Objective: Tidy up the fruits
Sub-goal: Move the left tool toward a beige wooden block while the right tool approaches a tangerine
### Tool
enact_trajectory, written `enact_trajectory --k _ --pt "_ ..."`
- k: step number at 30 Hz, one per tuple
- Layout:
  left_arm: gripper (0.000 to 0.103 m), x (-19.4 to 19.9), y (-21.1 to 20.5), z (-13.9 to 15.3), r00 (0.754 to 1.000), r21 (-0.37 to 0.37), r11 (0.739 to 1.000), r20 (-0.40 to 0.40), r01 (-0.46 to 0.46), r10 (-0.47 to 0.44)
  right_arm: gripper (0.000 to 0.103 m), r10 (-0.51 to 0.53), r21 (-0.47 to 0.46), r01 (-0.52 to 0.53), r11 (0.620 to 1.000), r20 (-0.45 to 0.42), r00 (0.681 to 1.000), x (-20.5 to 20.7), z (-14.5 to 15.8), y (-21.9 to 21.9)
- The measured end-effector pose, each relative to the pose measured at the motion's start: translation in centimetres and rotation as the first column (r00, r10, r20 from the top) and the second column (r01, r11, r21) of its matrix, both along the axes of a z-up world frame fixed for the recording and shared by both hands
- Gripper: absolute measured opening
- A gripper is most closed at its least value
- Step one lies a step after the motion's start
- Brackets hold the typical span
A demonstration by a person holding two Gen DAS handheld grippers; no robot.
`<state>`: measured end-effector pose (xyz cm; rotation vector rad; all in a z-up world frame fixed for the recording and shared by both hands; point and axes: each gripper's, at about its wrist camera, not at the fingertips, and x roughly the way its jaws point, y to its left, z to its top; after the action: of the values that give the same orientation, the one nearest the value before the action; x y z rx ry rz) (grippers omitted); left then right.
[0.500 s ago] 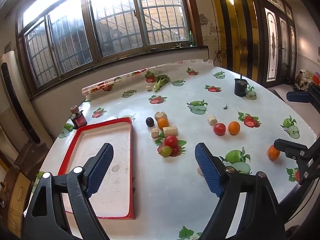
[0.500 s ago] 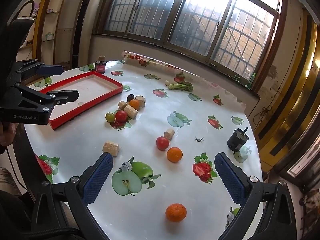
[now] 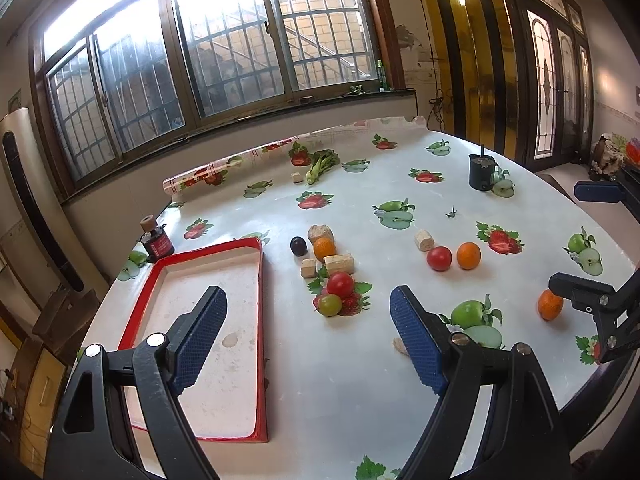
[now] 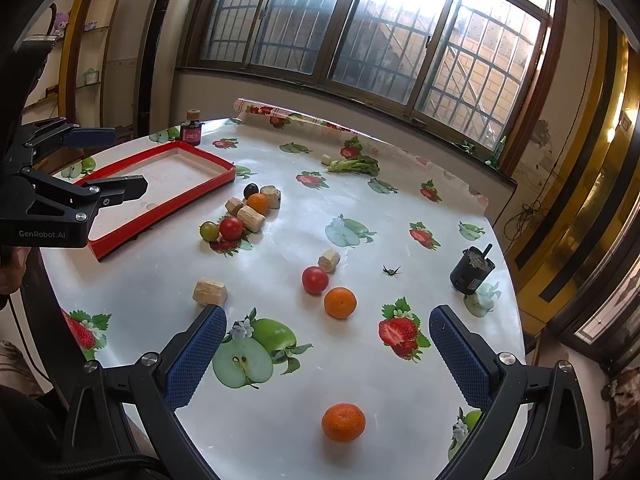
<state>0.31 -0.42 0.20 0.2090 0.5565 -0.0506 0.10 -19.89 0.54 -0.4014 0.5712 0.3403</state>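
A red tray (image 3: 261, 280) lies bare at the table's left. Right of it cluster a red tomato (image 3: 340, 284), a green tomato (image 3: 330, 305), an orange (image 3: 324, 249) and a dark plum (image 3: 298, 246). My left gripper (image 3: 307, 294) hangs open above the table in front of this cluster, holding nothing. Farther right sit another tomato (image 4: 315, 279) and orange (image 4: 340, 302). A third orange (image 4: 343, 422) lies near the table's front edge, below my open, empty right gripper (image 4: 327, 314).
Several beige blocks (image 3: 339, 263) lie among the fruit, one (image 4: 210, 292) by my right gripper's left finger. A black cup (image 4: 470, 274), a small dark bottle (image 3: 157, 242), a leafy vegetable (image 3: 322, 164) and a tablecloth roll (image 3: 208, 178) stand farther back.
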Motion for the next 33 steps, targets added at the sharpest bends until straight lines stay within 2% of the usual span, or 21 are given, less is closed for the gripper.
enact_trajectory --k 18,23,26,30,33 --pt "0.084 -0.4 -1.3 -1.1 0.999 -0.034 0.999 -0.036 0.030 -0.031 0.102 -0.031 0.025 0.032 0.999 -0.040 0.999 -0.8 -1.3 -1.9" --pt "0.084 0.1 -2.2 -2.1 0.992 -0.050 0.996 -0.106 0.068 -0.073 0.102 -0.048 0.040 0.050 0.998 -0.063 0.997 -0.8 -1.7 -2.5" --pt "0.084 0.5 -3.1 -3.3 0.983 -0.088 0.991 -0.144 0.104 -0.116 0.102 -0.058 0.084 0.065 0.994 -0.086 0.995 -0.6 -2.6 -3.5" --pt "0.084 2.2 -4.2 -5.2 0.967 -0.128 0.984 -0.205 0.127 -0.152 0.102 -0.087 0.108 0.109 0.988 -0.192 0.978 0.1 -4.4 -5.1" --pt "0.084 4.0 -4.8 -6.7 0.944 -0.167 0.977 -0.279 0.134 -0.177 0.102 -0.131 0.094 0.161 0.983 -0.262 0.956 1.1 -6.0 -6.4"
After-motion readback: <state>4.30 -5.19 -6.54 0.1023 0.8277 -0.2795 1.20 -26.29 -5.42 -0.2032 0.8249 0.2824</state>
